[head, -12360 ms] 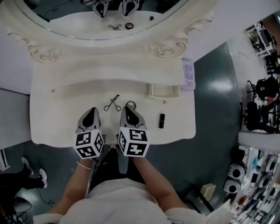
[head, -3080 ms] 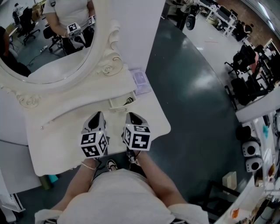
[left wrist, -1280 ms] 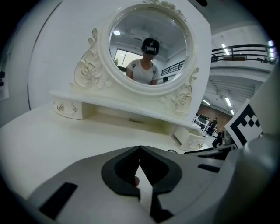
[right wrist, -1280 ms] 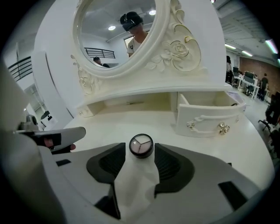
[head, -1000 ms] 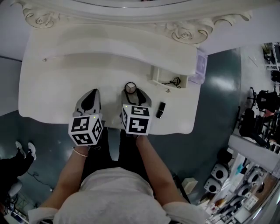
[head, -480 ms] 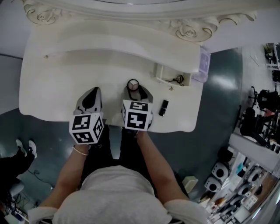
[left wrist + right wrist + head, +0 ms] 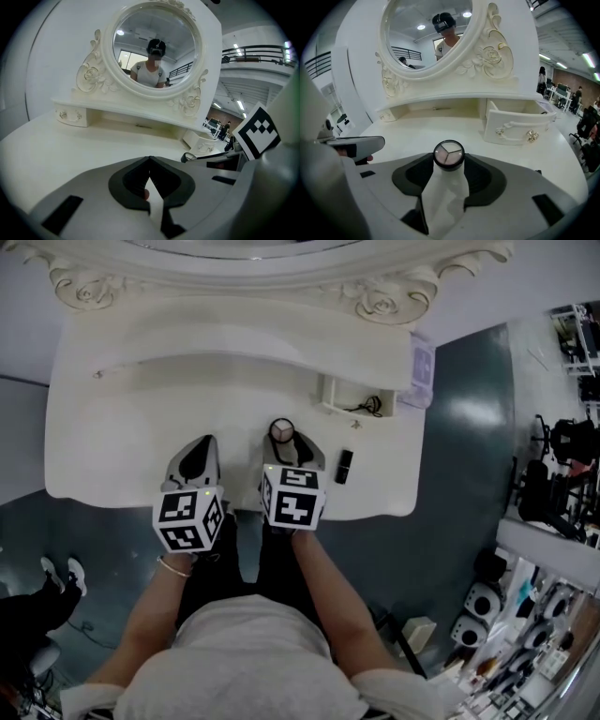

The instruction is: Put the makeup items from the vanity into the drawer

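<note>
Compact [image 7: 448, 154] face-up (in right gripper [image 7: 449, 162])

Cream-white vanity counter [image 7: 122, 446], curved front edge, with a raised shelf [image 7: 234, 338] running along its back. One small drawer [image 7: 356, 407] stands pulled out from under the shelf's right end, and a black eyelash curler [image 7: 367, 410] lies inside it. A black lipstick tube [image 7: 344, 466] lies on the counter in front of the drawer, near the right front edge; a flat lilac packet [image 7: 422, 371] lies at the shelf's far right end, hanging past its edge.
</note>
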`<act>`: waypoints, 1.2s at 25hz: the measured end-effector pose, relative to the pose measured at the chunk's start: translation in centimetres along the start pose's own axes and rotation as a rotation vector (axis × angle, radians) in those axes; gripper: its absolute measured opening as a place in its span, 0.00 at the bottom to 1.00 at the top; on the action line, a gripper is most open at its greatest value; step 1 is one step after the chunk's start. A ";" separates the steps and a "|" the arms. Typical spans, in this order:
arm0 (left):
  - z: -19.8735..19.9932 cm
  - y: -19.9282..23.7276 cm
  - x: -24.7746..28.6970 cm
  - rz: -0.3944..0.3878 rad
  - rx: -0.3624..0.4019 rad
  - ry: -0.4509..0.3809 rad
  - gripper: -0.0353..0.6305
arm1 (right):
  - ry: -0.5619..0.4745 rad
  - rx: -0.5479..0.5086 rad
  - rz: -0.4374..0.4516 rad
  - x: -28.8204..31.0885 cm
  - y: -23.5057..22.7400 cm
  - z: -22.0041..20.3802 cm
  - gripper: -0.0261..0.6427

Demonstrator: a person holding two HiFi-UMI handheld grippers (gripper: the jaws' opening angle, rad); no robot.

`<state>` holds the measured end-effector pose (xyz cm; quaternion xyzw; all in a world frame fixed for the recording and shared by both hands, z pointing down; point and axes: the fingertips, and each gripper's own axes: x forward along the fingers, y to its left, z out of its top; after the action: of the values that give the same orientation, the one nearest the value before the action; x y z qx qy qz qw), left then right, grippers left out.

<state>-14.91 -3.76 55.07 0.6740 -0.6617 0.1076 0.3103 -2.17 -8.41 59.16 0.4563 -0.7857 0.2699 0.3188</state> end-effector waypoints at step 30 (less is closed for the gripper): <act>7.7 -13.4 2.0 -0.239 0.167 -0.090 0.06 | -0.208 0.126 -0.143 -9.3 -8.9 6.3 0.36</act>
<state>-3.88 -10.67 46.49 0.7756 -0.5786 0.0940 0.2340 7.71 -11.74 49.32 0.5559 -0.7615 0.2465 0.2246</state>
